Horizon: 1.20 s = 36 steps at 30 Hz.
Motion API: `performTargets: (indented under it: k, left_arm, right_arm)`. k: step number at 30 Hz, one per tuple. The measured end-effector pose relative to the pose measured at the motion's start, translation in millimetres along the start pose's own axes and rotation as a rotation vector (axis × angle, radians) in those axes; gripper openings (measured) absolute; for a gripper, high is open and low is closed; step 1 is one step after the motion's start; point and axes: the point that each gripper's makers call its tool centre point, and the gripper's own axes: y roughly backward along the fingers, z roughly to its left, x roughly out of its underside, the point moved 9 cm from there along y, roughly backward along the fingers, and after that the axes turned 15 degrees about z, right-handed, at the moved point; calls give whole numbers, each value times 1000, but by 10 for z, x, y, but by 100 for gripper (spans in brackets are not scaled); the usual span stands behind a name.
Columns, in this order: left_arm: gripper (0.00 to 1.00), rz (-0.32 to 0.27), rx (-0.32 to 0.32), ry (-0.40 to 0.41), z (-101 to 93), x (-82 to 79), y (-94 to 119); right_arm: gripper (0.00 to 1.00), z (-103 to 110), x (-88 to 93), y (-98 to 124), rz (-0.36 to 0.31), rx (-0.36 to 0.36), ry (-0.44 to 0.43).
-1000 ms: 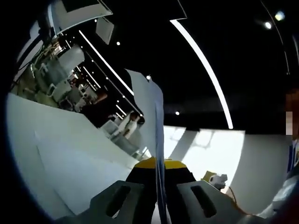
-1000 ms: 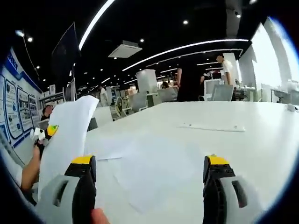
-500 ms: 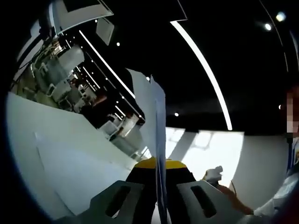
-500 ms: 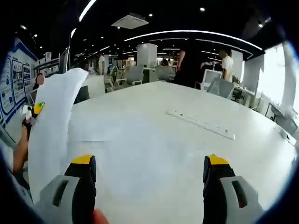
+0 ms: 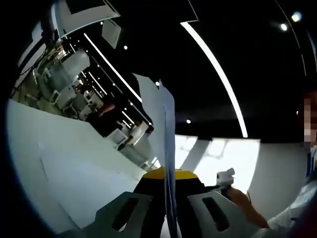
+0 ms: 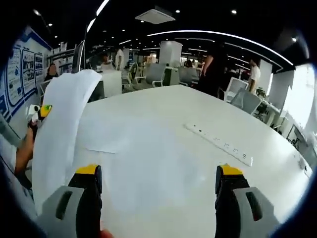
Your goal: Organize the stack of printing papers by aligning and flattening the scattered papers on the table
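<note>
In the left gripper view my left gripper point(image 5: 168, 174) is shut on a thin stack of white papers point(image 5: 159, 124), seen edge-on and standing up from between the yellow-tipped jaws. The right gripper view shows the same held papers point(image 6: 62, 134) curling upward at the left, with the left gripper point(image 6: 42, 112) and a hand behind them. My right gripper point(image 6: 159, 173) hangs open over the white table point(image 6: 163, 114), nothing between its jaws. Loose sheets point(image 6: 148, 171) lie flat on the table below it. Another flat sheet point(image 5: 79, 183) lies left of the left gripper.
A long white power strip point(image 6: 219, 144) lies on the table to the right. Office chairs point(image 6: 153, 74) and standing people point(image 6: 214, 69) are beyond the far edge. A hand holding the right gripper point(image 5: 225, 176) comes into the left gripper view from the right.
The right gripper's camera has tilted and swung, so more of the tabletop and the power strip shows. The left gripper still holds the papers upright. The right gripper has edged up in the left gripper view.
</note>
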Motion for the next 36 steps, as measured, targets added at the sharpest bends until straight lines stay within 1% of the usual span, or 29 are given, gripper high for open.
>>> performTargets:
  k: [1, 2, 3, 5, 6, 7, 8, 11, 13, 15, 16, 19, 21, 24, 28, 33, 36]
  left_arm:
    - [6, 1, -2, -1, 0, 2, -1]
    - [6, 1, -2, -1, 0, 3, -2]
    - [6, 1, -4, -2, 0, 5, -2]
    - [6, 0, -6, -3, 1, 6, -3]
    - [6, 1, -8, -4, 3, 6, -4]
    - [6, 2, -9, -5, 5, 8, -6]
    - [6, 3, -10, -5, 6, 9, -9]
    - [6, 4, -16, -8, 8, 11, -7]
    - [6, 2, -16, -15, 0, 12, -3]
    - [6, 1, -20, -17, 1, 13, -2]
    - [6, -1, -22, -17, 2, 12, 0]
    - [6, 0, -25, -16, 12, 7, -1]
    - [6, -3, -26, -15, 21, -2, 3]
    - [6, -7, -30, -20, 26, -9, 6]
    - [6, -15, -27, -23, 34, -25, 21]
    - [6, -19, -30, -19, 46, -31, 25]
    - [6, -19, -32, -20, 45, -25, 22]
  right_arm:
    - [90, 12, 15, -8, 11, 15, 10]
    - [90, -6, 1, -14, -17, 37, 18]
    - [90, -6, 2, -18, -25, 35, 18]
    - [90, 5, 15, 2, -5, 21, 26]
    - [90, -15, -23, 26, -26, 26, 39]
    - [90, -33, -75, 57, -73, 30, 50]
    - [90, -43, -111, 85, -97, 20, 43]
    - [90, -93, -190, 142, -101, 23, 38]
    - [90, -93, -223, 155, -63, 35, 68]
    - [90, -65, -207, 150, -57, 30, 83]
    - [90, -76, -210, 131, -41, 16, 103]
    - [89, -100, -221, 143, -30, 17, 97]
    - [89, -121, -216, 157, -39, 12, 82]
    - [88, -110, -205, 147, -58, -8, 82]
    - [88, -163, -214, 105, -53, -18, 84]
    - [87, -235, -199, 71, -60, -22, 60]
    - [87, -243, -184, 20, -39, -27, 59]
